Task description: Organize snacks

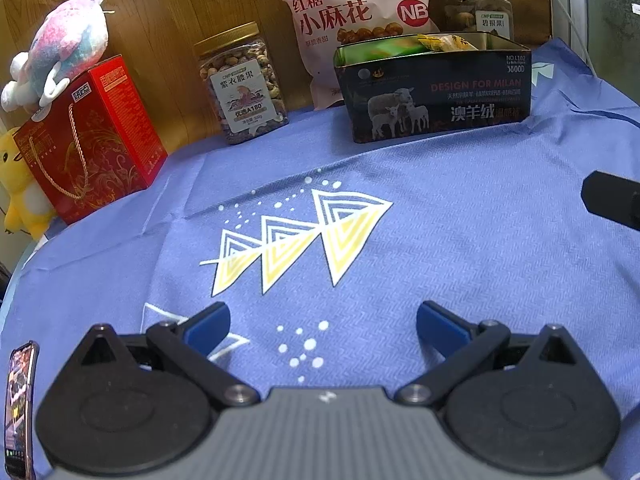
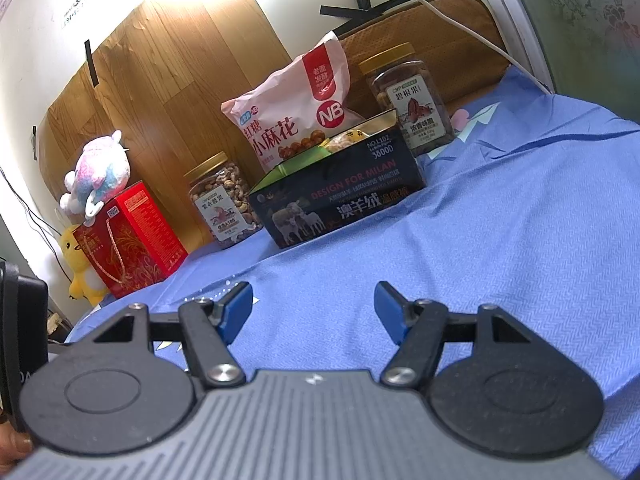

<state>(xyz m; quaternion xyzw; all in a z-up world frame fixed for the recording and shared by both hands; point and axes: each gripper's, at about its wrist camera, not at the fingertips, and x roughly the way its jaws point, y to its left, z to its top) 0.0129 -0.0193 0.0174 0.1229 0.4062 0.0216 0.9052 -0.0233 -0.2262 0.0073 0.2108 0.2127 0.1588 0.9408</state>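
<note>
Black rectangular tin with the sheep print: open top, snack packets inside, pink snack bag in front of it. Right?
Not quite. The pink snack bag stands behind the black rectangular tin, not in front; the left wrist view shows it. Open top and snack packets inside are correct.

I see the dark open tin (image 1: pixel 436 100), printed with sheep and "DESIGN FOR MILAN", sitting upright on the blue cloth; green and yellow snack packets (image 1: pixel 404 46) show over its rim. Right behind it a pink bag of brown-sugar twists (image 1: pixel 352 20) leans upright against the wooden board. To my left stands a gold-lidded clear jar of cashews (image 1: pixel 242 84), upright, sealed, apart from the tin. A second gold-lidded jar of pecans (image 2: pixel 412 100) stands behind the tin's right end. Furthest left I see a red gift box (image 1: pixel 96 136) with a rope handle, upright.
</note>
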